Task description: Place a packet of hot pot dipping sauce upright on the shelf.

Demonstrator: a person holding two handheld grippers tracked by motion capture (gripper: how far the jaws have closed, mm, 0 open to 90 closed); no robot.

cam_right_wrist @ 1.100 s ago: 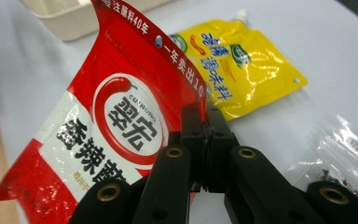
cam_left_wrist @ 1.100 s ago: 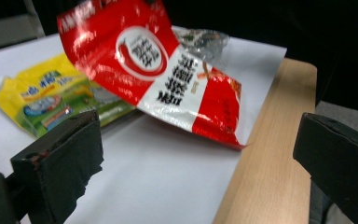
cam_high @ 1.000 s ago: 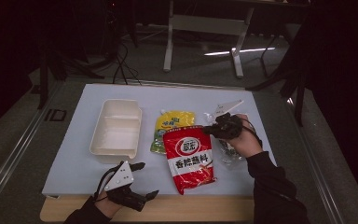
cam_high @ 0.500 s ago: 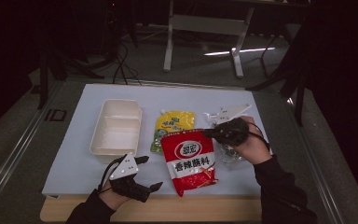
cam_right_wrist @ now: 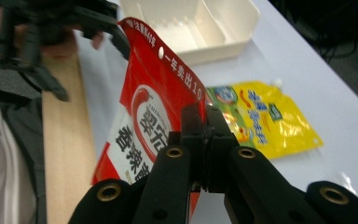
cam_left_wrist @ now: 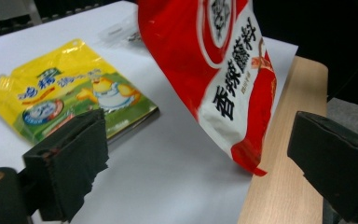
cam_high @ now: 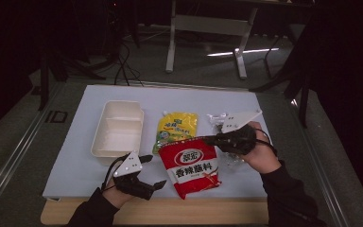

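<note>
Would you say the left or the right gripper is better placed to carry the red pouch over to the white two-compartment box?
Right, probably. The right gripper is shut on the top edge of the red pouch, which already hangs tilted off the table. The left gripper stands open beside it, holding nothing, though nearer the white box.

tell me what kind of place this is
Probably a lab or studio set up for recording, not a kitchen: a white sheet covers the wooden table, cables trail across the dark floor, and a desk frame stands behind.
</note>
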